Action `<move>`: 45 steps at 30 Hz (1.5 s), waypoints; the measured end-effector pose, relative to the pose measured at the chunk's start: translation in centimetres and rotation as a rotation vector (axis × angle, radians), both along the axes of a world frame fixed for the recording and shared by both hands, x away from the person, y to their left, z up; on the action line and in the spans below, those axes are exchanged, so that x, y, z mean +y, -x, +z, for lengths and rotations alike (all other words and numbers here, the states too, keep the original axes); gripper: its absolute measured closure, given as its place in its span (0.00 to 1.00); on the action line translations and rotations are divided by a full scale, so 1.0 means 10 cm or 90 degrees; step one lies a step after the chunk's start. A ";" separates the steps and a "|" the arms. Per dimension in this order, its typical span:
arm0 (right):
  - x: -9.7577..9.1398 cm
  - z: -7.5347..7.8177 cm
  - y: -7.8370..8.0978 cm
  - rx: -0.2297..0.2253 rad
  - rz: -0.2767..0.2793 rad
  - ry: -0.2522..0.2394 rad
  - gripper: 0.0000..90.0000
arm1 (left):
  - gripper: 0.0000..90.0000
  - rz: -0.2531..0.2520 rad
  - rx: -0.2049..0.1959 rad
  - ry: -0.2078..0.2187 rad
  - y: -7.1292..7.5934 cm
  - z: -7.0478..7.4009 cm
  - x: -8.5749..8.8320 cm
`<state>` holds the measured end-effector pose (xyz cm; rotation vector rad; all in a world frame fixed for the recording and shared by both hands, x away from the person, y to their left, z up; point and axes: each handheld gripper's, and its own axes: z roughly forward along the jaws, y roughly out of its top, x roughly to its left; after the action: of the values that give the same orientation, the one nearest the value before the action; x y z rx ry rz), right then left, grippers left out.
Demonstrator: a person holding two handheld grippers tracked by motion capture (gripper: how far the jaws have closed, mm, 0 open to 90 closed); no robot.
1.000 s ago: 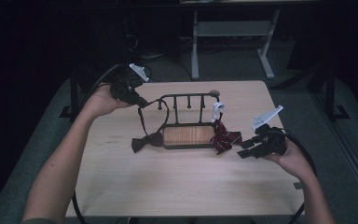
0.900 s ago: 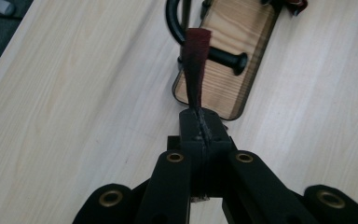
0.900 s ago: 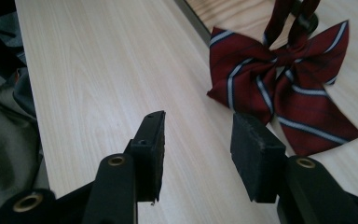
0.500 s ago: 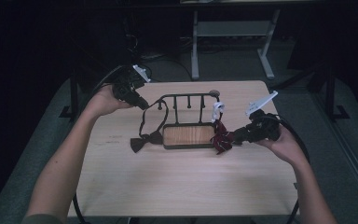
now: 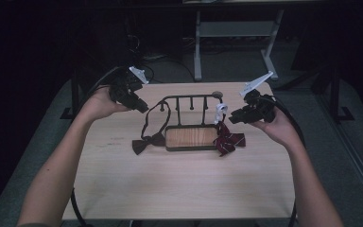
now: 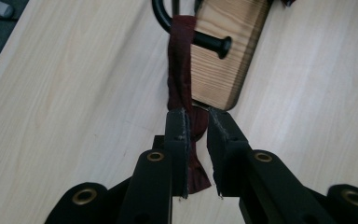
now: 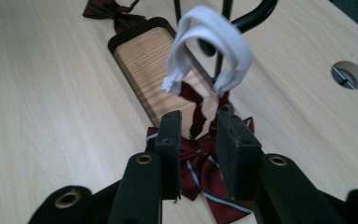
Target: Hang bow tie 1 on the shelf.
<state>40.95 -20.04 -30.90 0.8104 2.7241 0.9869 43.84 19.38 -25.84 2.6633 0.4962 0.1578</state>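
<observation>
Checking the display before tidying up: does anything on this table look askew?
Yes. Both bow ties, the dark one and the striped one, lie on the table beside the rack, with only their straps over its hooks.

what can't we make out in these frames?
- Left gripper view: the strap lies between the left gripper jaws; pad contact is unclear, its lower end hidden.
- Right gripper view: right gripper jaws cover the striped bow tie middle.
- High view: both jaw gaps are too small.
</observation>
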 end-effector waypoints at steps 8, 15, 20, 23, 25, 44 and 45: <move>0.02 0.09 -0.16 -0.003 0.003 0.012 0.71 | 0.83 -0.014 0.001 0.012 0.16 -0.04 0.08; 0.10 0.11 -0.25 -0.008 0.003 0.029 0.76 | 0.83 -0.018 -0.003 0.009 0.26 -0.07 0.15; 0.17 0.12 -0.32 -0.004 0.013 0.046 0.95 | 0.82 -0.016 -0.003 0.011 0.30 -0.07 0.19; 0.21 0.14 -0.35 -0.008 0.015 0.060 0.98 | 0.82 -0.021 -0.006 0.008 0.31 -0.08 0.19; 0.21 0.16 -0.37 -0.008 0.012 0.062 0.98 | 0.82 -0.022 -0.006 0.011 0.33 -0.08 0.19; 0.36 0.40 -0.27 -0.047 -0.031 0.118 0.98 | 0.81 -0.033 -0.009 0.019 0.38 -0.12 0.18; 0.38 0.40 -0.29 -0.048 -0.032 0.122 0.98 | 0.81 -0.033 -0.009 0.019 0.38 -0.12 0.18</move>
<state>43.81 -16.27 -26.88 0.7861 2.6680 0.7171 40.00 21.19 -27.00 2.6419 0.4205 0.1519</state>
